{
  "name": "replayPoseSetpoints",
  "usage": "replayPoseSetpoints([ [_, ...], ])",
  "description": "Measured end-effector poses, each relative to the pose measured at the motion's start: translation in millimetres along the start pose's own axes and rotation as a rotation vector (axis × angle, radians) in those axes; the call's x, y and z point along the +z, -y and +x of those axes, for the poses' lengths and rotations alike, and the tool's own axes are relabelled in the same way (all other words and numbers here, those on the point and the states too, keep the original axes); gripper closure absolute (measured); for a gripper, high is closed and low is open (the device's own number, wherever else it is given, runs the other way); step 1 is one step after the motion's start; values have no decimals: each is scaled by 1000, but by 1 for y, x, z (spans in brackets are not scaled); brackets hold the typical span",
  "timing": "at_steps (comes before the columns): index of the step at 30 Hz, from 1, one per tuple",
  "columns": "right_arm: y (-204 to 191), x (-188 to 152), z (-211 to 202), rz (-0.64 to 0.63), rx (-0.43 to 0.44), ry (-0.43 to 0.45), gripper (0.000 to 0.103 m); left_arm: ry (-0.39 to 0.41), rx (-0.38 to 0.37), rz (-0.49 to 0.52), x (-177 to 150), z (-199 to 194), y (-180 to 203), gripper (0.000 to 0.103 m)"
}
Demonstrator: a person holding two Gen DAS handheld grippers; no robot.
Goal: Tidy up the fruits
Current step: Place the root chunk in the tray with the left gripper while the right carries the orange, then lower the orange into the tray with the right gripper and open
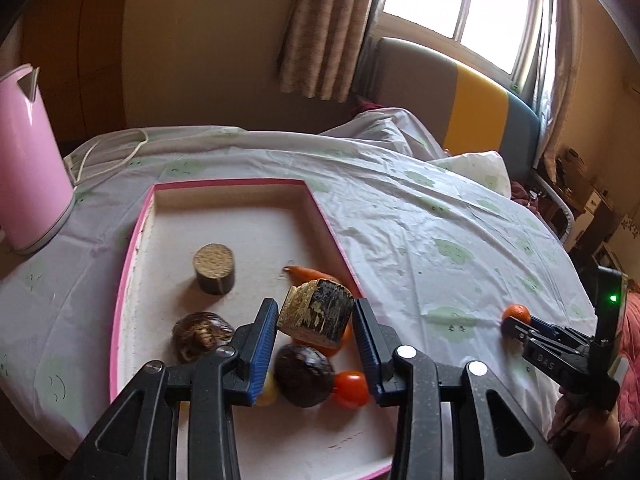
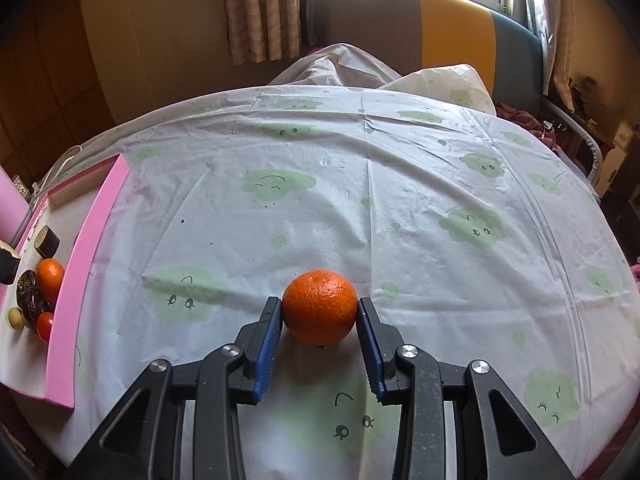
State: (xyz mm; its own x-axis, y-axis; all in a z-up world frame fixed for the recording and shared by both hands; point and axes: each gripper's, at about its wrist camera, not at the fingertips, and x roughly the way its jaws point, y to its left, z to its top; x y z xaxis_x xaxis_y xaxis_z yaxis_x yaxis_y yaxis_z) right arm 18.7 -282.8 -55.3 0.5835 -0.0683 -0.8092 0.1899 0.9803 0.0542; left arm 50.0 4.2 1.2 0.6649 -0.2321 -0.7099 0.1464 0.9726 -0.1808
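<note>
In the left wrist view my left gripper is shut on a dark cylindrical chunk with a pale cut end, held over the near right part of a pink-rimmed white tray. Under and around it lie an orange, a dark round fruit, a red tomato, another dark fruit, a second cylindrical chunk and a carrot-like piece. My right gripper is shut on an orange low over the tablecloth, right of the tray; it also shows as the right gripper far right.
A pink kettle stands left of the tray, with a white cord behind it. The cloud-print tablecloth covers the round table. A padded headboard and curtains lie beyond the far edge.
</note>
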Motion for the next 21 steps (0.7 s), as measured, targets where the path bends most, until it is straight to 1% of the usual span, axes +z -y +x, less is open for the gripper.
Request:
replayPoseSetpoints([
  [5,-1,0,0,-3,-5,-2,65,-15,49,-35,6,15,-27,64],
  [7,-1,1,0,-4,-4,-3,65,-23,48,-37,8,21,-31,64],
  [9,-1,1,0,-3,-3,-3,65,-47,51,-48,8,25,-34,63],
  [11,-1,2,1,-5,-4,-3,65,-48,53,-58,8,26,-35,56],
  [15,-2,4,1,-6,-2,-3,65,-40,64,-66,7,18,-35,46],
  [18,-9,9,0,-26,8,6,65,-36,68,-70,6,13,-35,45],
  [21,-22,15,-3,-50,36,17,65,-35,74,-73,5,8,-36,45],
])
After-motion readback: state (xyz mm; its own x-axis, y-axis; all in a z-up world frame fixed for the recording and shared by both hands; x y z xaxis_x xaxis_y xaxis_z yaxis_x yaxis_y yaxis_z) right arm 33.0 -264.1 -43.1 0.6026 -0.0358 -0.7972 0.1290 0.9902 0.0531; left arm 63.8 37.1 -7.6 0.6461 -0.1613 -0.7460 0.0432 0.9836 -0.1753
